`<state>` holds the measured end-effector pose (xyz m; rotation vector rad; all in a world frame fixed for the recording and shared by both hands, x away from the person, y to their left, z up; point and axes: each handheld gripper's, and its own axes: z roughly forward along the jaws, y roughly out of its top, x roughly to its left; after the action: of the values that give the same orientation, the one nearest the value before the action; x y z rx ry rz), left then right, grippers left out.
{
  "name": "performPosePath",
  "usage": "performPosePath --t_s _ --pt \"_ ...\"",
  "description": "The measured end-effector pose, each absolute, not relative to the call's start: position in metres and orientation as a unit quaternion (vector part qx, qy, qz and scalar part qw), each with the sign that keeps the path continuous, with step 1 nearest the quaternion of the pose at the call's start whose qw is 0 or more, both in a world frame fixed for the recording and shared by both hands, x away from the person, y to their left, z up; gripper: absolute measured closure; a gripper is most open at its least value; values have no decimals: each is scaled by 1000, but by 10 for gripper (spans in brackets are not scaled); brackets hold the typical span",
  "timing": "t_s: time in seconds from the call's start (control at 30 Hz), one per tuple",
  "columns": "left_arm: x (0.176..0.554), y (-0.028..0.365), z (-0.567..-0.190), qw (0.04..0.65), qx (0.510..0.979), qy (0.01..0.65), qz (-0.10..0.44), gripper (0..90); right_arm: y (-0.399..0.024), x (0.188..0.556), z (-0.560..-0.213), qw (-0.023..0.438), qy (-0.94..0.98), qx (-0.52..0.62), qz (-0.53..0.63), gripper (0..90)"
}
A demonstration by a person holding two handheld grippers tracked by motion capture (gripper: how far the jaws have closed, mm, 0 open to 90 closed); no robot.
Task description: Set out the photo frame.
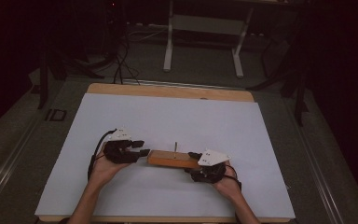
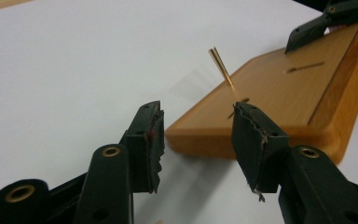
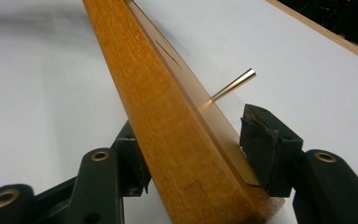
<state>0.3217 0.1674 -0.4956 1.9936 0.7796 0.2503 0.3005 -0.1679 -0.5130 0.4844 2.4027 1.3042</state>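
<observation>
- Right now I see the wooden block (image 1: 173,159) lying near the middle of the white table sheet (image 1: 168,121), long side running left to right between my two grippers; a thin brass pin (image 1: 175,146) stands up from its top face, slightly tilted in the left gripper view.
- My right gripper (image 1: 195,156) holds the block's right end; in the right gripper view the black pads (image 3: 270,149) sit on either side of the wood, one on the flat top face and one under it (pinching it edgewise, as that camera sees it).
- My left gripper (image 1: 141,148) sits just beside the block's left end; its jaws stand spread, with the corner of the block in front of the gap and nothing pressed between the pads (image 2: 145,144).
- Two dark slots (image 2: 305,68) mark the block's top face; one lies at the foot of the pin.
- Both forearms come in from the near edge of the table.
</observation>
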Motion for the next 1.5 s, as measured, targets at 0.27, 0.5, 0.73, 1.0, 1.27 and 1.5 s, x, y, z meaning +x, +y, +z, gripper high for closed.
performPosePath --t_s 0.27,0.5,0.73,1.0,1.27,1.5 --pt "310 170 -501 471 817 307 133 473 -169 302 -512 180 850 174 464 461" --pt "303 170 -505 464 821 303 135 448 -170 303 -511 179 848 178 466 467" --pt "299 167 -508 458 830 288 134 439 -171 306 -510 176 848 178 468 469" --pt "298 149 -511 437 849 262 140 419 -172 307 -509 172 847 179 470 471" --pt "306 135 -514 453 838 263 150 421 -174 309 -508 170 847 180 470 475" --pt "313 127 -516 459 835 260 158 431 -176 310 -508 168 845 185 473 481"
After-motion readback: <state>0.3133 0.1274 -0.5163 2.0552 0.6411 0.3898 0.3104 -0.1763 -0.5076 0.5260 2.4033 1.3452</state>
